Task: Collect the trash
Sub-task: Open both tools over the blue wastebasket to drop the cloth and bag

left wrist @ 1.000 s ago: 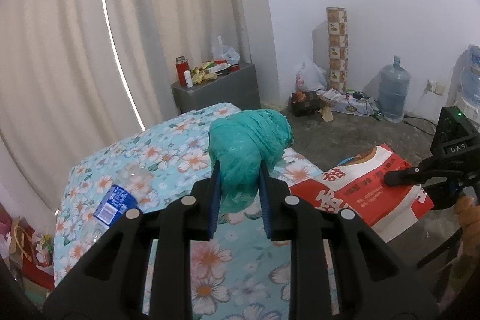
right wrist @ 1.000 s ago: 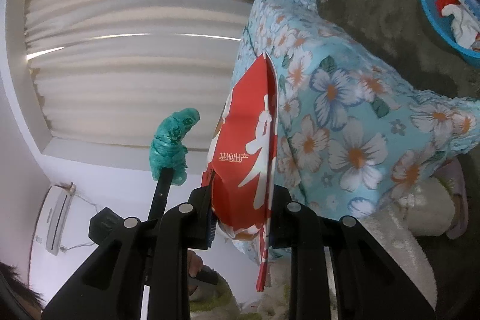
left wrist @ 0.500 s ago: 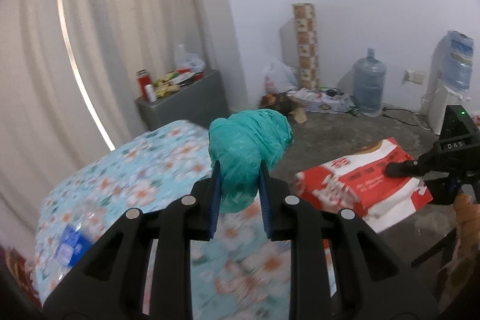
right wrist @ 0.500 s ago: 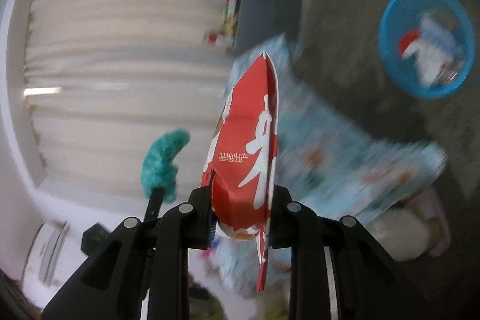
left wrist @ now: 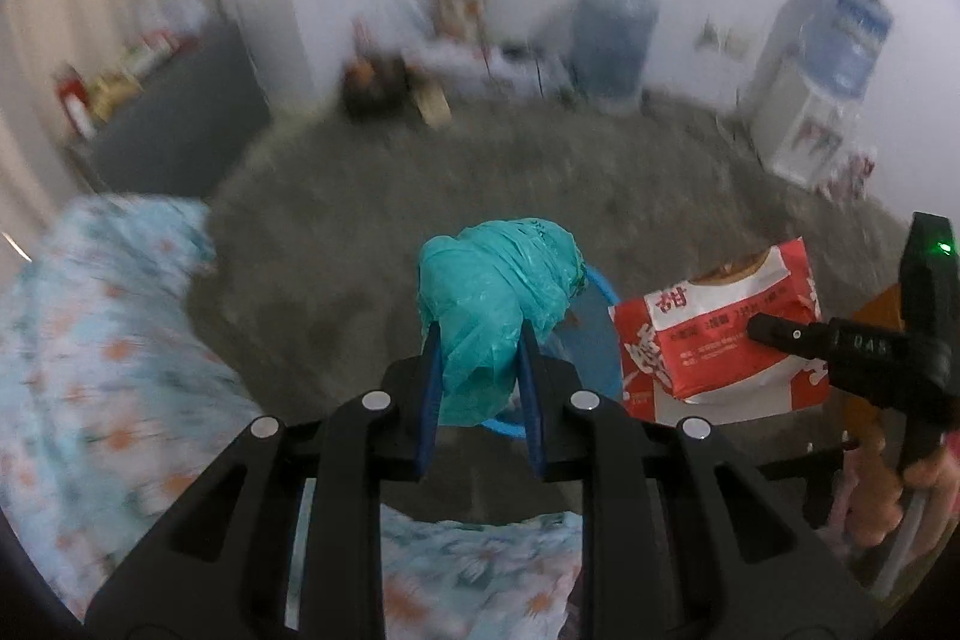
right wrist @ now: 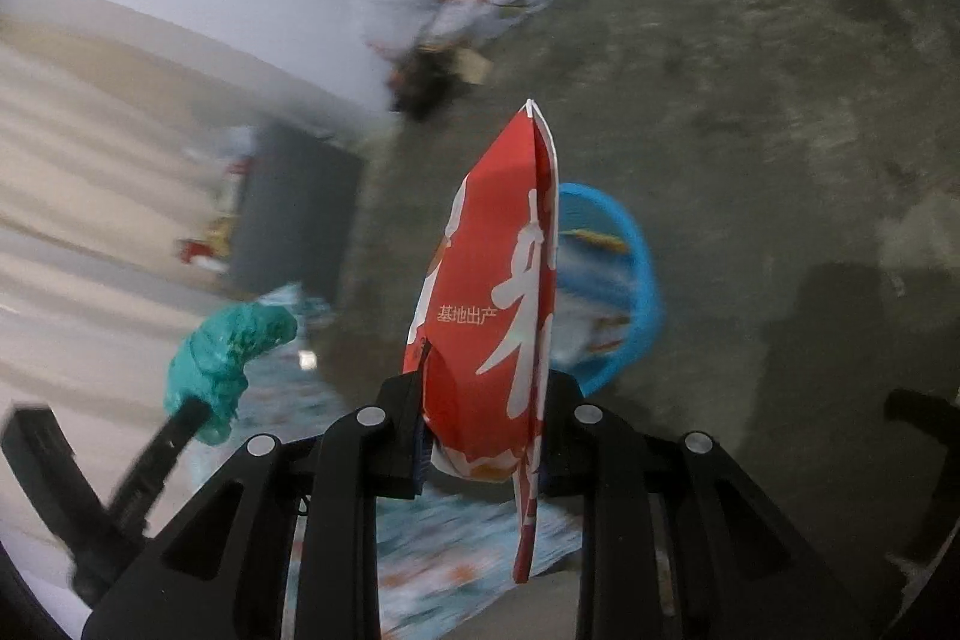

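Note:
My left gripper (left wrist: 480,388) is shut on a crumpled teal plastic bag (left wrist: 495,304) and holds it in the air; the bag also shows in the right wrist view (right wrist: 228,352). My right gripper (right wrist: 483,436) is shut on a flattened red and white carton (right wrist: 504,292), held edge-up; it also shows in the left wrist view (left wrist: 714,334). A blue plastic basket (right wrist: 630,304) with some trash in it stands on the floor just beyond both grippers, partly hidden behind the bag and the carton (left wrist: 600,292).
A bed with a floral blue sheet (left wrist: 102,340) lies at the left and below. A grey cabinet (left wrist: 180,124) with clutter stands by the curtain. Water jugs (left wrist: 612,34), a dispenser (left wrist: 810,100) and floor clutter (left wrist: 396,82) line the far wall. Grey concrete floor (right wrist: 780,130) surrounds the basket.
Both grippers have swung right and downward, away from the bed toward the floor. The blue basket has come into view just beyond them. Both still hold their items.

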`<state>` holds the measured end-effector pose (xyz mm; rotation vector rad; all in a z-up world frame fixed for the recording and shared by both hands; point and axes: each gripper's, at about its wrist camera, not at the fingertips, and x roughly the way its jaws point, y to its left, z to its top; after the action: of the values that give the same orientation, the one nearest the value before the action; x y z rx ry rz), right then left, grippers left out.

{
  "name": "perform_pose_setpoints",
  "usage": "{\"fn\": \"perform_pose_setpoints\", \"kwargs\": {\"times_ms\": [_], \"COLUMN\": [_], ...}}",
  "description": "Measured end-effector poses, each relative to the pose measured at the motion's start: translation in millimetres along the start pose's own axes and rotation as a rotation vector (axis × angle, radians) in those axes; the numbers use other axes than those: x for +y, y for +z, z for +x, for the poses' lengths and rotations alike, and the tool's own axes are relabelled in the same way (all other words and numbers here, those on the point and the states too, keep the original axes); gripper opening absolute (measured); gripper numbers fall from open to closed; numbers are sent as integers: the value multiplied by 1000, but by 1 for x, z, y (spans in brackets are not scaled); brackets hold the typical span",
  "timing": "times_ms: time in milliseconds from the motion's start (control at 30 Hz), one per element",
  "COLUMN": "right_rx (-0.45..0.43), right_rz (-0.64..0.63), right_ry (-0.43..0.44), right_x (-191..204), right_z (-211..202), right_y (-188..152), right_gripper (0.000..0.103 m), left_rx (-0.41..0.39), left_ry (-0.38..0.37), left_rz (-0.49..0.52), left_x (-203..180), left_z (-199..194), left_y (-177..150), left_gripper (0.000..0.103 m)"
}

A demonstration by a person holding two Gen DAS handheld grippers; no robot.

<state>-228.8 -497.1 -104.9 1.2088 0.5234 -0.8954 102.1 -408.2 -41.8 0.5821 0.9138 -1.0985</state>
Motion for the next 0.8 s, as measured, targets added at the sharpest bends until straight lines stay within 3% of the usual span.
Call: {"fn": "perform_pose_setpoints", "kwargs": {"times_ms": [167, 300, 333, 367, 400, 467, 533, 667, 800], "right_rx": [46, 79, 80, 92, 109, 164, 195, 140, 94], "right_rz": [-27, -74, -91, -120, -131, -133, -112, -45, -42], "right_ry": [-96, -165, -193, -240, -266, -316, -329, -267, -244], "right_x": [-6, -3, -1, 0, 0, -7, -17, -29, -29], "right_z": [57, 105, 115, 133, 146, 174, 184, 168, 156], "right_y": [14, 27, 29, 31, 32, 35, 39, 36, 36], "right_gripper": [25, 27, 28, 32, 43, 56, 57, 70, 72], "left_rx": [211, 284, 291, 322, 345, 381, 399, 366, 323], "left_ry": [-7, 24, 27, 17, 12, 34, 30, 10, 14], "left_rz": [-76, -101, -93, -86, -92, -124, -175, -199, -194], "left_x": [11, 13, 13, 13, 14, 18, 25, 29, 20], "left_z": [107, 160, 168, 183, 191, 204, 212, 203, 187], "left_y": [15, 22, 23, 23, 22, 19, 18, 15, 18], "left_gripper": [22, 23, 31, 48, 56, 61, 62, 65, 66]}}
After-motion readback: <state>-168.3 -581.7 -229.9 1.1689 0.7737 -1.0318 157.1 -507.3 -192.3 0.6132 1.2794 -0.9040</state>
